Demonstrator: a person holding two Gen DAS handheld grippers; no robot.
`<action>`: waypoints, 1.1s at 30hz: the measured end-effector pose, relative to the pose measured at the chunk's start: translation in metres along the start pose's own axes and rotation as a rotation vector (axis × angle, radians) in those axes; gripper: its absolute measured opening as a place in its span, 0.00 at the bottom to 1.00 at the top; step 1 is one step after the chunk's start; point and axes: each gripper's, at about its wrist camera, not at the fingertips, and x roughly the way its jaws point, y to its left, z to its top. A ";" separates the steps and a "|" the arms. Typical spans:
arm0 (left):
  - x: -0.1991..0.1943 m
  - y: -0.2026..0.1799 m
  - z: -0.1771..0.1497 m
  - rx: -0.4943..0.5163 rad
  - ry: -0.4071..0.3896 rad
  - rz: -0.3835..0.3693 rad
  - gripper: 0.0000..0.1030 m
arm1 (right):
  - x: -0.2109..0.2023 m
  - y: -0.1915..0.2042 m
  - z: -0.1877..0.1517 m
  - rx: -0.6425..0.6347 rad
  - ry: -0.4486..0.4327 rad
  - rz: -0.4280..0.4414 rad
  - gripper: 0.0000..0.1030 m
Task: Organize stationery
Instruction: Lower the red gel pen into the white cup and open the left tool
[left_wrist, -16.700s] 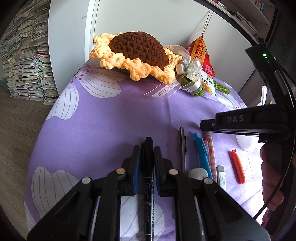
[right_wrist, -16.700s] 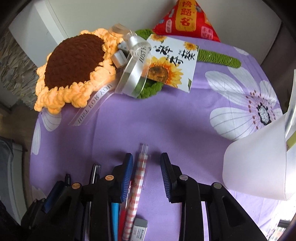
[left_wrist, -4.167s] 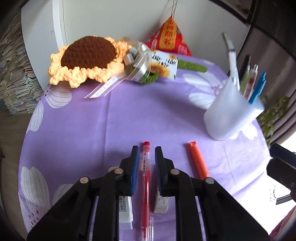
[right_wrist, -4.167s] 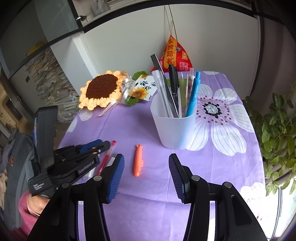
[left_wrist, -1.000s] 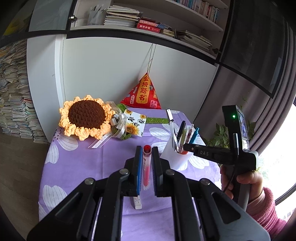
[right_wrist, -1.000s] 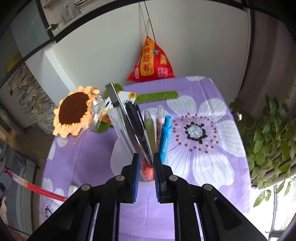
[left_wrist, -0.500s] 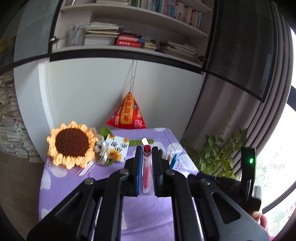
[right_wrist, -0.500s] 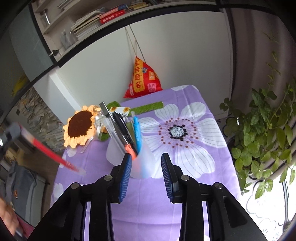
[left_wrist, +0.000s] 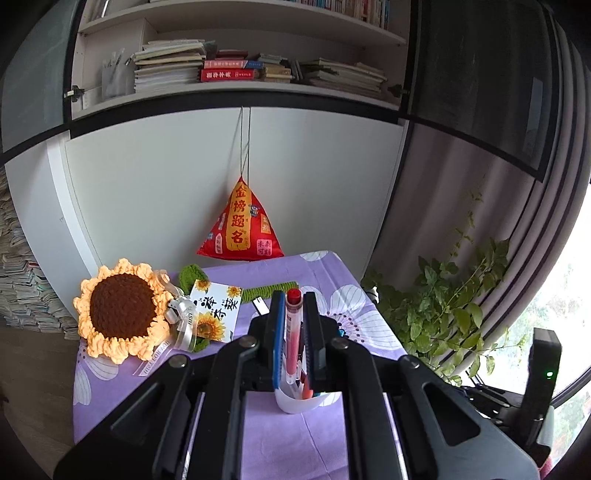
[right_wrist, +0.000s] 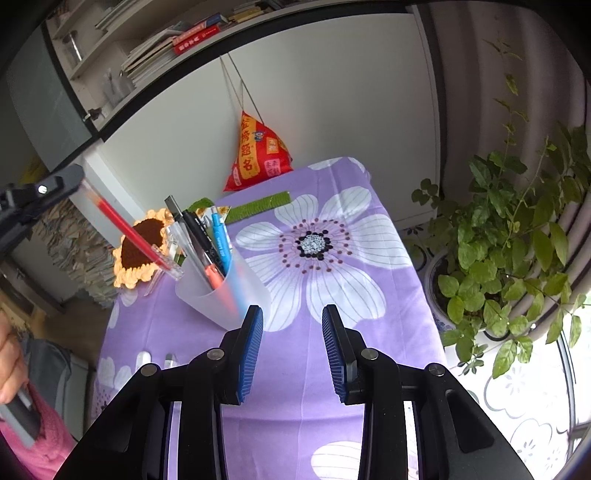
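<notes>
My left gripper (left_wrist: 293, 295) is shut on a red gel pen (left_wrist: 293, 332), held steeply with its lower end just over the white pen cup (left_wrist: 295, 404). In the right wrist view the red pen (right_wrist: 136, 236) slants down from the left gripper (right_wrist: 70, 181) to the rim of the cup (right_wrist: 221, 295), which holds a ruler, black, blue and clear pens and an orange cutter (right_wrist: 212, 275). My right gripper (right_wrist: 291, 325) is open and empty, above the purple cloth just right of the cup.
Two erasers (right_wrist: 157, 360) lie on the purple flowered tablecloth (right_wrist: 332, 258) left of my right gripper. A crochet sunflower (left_wrist: 122, 314), a card, a green strip and a red triangular pouch (left_wrist: 242, 225) sit at the back. A potted plant (right_wrist: 517, 229) stands right of the table.
My left gripper has brought the red pen down to the cup's mouth. My right gripper has opened wider and backed away from the cup, leaving the orange cutter inside.
</notes>
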 end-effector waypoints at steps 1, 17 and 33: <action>0.006 0.000 -0.001 -0.001 0.011 -0.001 0.07 | 0.000 -0.003 0.000 0.008 0.002 0.002 0.32; 0.055 -0.009 -0.035 0.080 0.152 0.057 0.08 | 0.009 -0.005 -0.005 0.014 0.034 0.021 0.32; -0.003 0.026 -0.027 0.000 0.031 0.077 0.36 | 0.005 0.010 -0.003 -0.026 0.030 0.026 0.32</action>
